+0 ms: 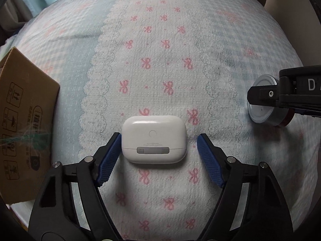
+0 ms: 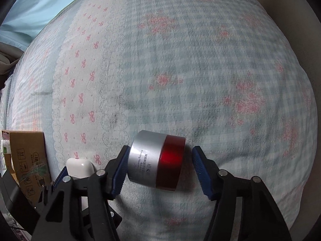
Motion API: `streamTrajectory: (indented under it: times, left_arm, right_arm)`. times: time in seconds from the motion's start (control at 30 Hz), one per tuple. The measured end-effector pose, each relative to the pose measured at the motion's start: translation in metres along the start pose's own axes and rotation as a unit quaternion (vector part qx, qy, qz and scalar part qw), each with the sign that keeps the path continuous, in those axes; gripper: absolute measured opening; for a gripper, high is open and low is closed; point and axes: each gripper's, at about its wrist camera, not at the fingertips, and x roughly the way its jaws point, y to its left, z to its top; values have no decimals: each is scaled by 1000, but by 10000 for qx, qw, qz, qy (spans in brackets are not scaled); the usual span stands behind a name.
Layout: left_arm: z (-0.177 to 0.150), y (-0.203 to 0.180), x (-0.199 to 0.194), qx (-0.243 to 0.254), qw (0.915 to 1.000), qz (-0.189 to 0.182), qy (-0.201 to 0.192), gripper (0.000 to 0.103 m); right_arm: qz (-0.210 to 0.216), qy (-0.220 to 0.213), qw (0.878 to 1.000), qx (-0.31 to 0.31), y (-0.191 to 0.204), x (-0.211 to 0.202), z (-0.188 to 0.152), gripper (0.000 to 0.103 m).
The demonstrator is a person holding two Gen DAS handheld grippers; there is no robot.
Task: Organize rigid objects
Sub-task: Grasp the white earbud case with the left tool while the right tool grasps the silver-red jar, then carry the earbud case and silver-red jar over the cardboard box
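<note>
A white earbud case [image 1: 154,138] lies on the bedspread between the blue pads of my left gripper [image 1: 159,140]. The left pad touches its side, the right pad stands apart, so the gripper is open. A silver and red jar [image 2: 158,161] lies on its side between the pads of my right gripper [image 2: 160,154], which is open with gaps on both sides. The jar [image 1: 262,108] and the right gripper [image 1: 260,95] also show at the right of the left wrist view. The case [image 2: 80,167] shows at the lower left of the right wrist view.
A brown cardboard box [image 1: 24,124] stands at the left on the bed; it also shows in the right wrist view [image 2: 30,156]. The bedspread [image 1: 160,60] has pink bows and blue checks. A light blue cloth [image 2: 40,4] lies at the far left.
</note>
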Motion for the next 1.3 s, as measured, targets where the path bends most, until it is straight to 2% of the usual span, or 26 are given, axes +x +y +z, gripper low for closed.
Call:
streamTrajectory:
  times: [0.03,0.07,0.43,0.73,0.83,1.07,1.3]
  left_arm:
    - [1,-1,-1,17,10000,-33,16,61]
    - [1,-2,-2,-8,9999,-95,40,57]
    - [6,4,-6,-161,9995,-225,164,57]
    - [30,19,-36,-146,9995,-252,-125,57]
    - [39,22,-58,-92,9991,-298,-274,57]
    - [57,31,-143,19,9964,-519,-677,57]
    - [71,69,-232,182,9906,-773,-1118,57]
  right_arm:
    - [55,39,10000,11,1,2,0,47]
    - [22,56,10000,4,2,2,1,47]
    - [20,86,10000,-2,9,4,-1,45]
    - [76,-135,9998,117,-8,-33,-10,43]
    - [114,-261,9994,183,-7,-51,-12,43]
    - [134,-658,9976,144,8,-124,-22,43]
    - [132,-1142,9934,34,42,-207,-51,43]
